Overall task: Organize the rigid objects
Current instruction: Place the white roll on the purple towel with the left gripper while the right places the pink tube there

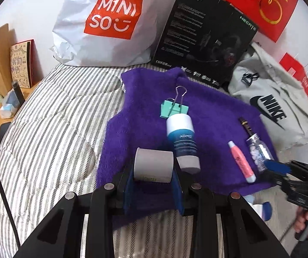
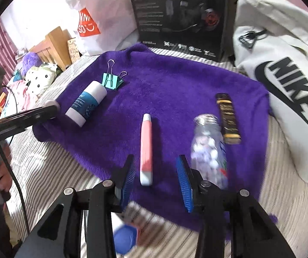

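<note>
Purple towel (image 2: 175,90) is lying on the striped bed (image 1: 52,129) and carrying all the items. Left claw (image 1: 153,169) is gripping a grey roll (image 1: 153,165) crosswise betw. its blue pads, roll axis running side to side, at the towel's near left edge. Right claw (image 2: 157,180) is standing open, holding nothing.

Key relation: pink tube (image 2: 146,148) is lying directly ahead of the right claw, its near end sitting betw. the two open fingers. Long axis is running almost parallel to the claw's fwd direction, i.e. pointing away from the camera. Judgement: closing as-is would be pinching the tube across its narrow width, which suits a grip; no wrist turn seems needed.

Clear bottle (image 2: 209,148) is lying just beside the right finger, on its outer side, axis also approx. fwd; risk of nudging it on closing. Dark brown tube (image 2: 228,118) is lying just beyond it.

Blue-and-white bottle (image 1: 183,142) and teal clip (image 1: 173,109) are lying nearer the left claw, well apart from the right one.
</note>
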Demonstrator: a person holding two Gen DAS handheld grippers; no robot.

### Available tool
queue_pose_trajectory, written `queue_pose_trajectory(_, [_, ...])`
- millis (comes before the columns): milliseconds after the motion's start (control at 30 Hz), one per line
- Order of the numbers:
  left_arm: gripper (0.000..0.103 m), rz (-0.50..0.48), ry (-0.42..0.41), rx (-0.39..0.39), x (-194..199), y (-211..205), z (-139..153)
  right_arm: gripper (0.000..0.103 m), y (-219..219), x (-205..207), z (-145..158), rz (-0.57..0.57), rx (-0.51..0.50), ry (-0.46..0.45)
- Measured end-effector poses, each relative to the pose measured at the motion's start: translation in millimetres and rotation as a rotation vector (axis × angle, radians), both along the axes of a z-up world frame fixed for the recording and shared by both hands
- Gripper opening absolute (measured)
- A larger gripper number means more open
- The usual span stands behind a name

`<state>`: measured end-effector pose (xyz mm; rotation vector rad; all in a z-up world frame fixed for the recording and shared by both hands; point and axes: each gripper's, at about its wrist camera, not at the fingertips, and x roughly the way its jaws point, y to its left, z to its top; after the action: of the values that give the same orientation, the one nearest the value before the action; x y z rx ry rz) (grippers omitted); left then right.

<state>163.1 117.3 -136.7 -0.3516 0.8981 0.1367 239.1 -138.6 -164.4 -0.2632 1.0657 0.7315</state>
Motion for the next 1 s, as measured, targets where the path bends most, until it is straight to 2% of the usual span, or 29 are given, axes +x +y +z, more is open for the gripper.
queue_pose_trajectory(300, [0.030,-0.045,0.070,0.144,21,-15,-1,0.042,-37,-29,20,-0.038,0.025,-0.027])
queue_pose_trajectory(433, [0.030,-0.068,0.120,0.176,34,-24,-12,0.044,-49,-40,26,-0.052,0.039,-0.033])
queue_pose_trajectory(833, [0.031,-0.092,0.134,0.224,38,-38,-19,0.044,-62,-49,25,-0.056,0.026,-0.021])
queue_pose_trajectory(933, [0.035,-0.097,0.134,0.219,38,-39,-19,0.044,-63,-50,21,-0.058,0.027,-0.007])
queue_pose_trajectory(1000, [0.048,-0.129,0.130,0.206,38,-43,-19,0.044,-64,-51,20,-0.061,0.023,0.001])
